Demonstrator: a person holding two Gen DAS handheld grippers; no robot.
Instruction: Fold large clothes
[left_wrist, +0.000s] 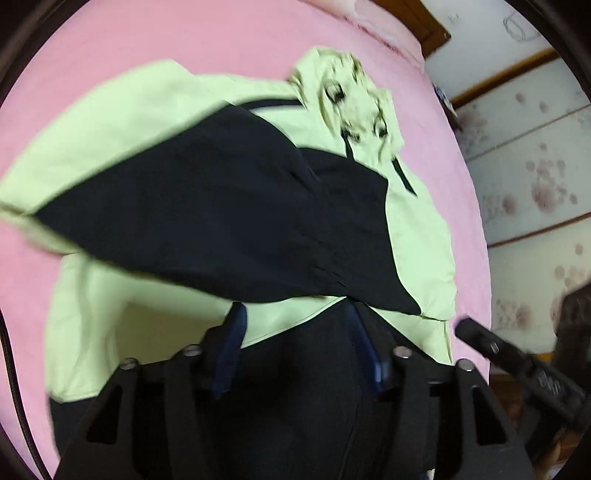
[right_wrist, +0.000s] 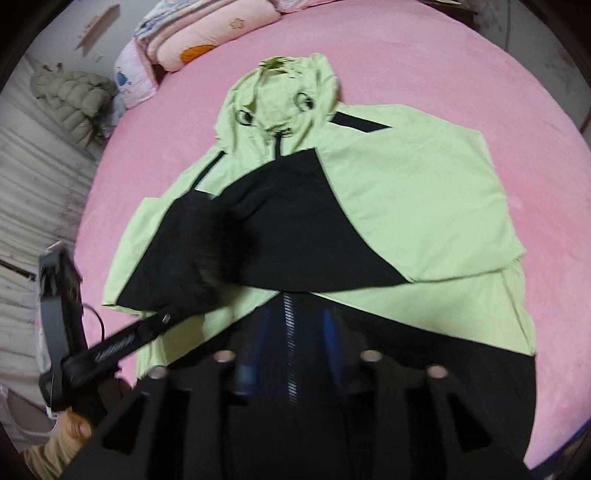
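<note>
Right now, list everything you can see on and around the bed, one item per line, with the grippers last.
Jacket: one, light green with black panels, hooded, spread on the bed, sleeves folded across the front.
Bed sheet: one, pink, under the jacket.
Folded quilts: a pile, pale pink with cartoon prints, at the head of the bed.
Puffer coat: one, grey-green, beside the bed.
Wardrobe doors: white with floral pattern, beyond the bed.
Left gripper: black with blue pads, jaws apart, over the jacket's lower front.
Right gripper: black with blue pads, jaws apart, over the zipper.
</note>
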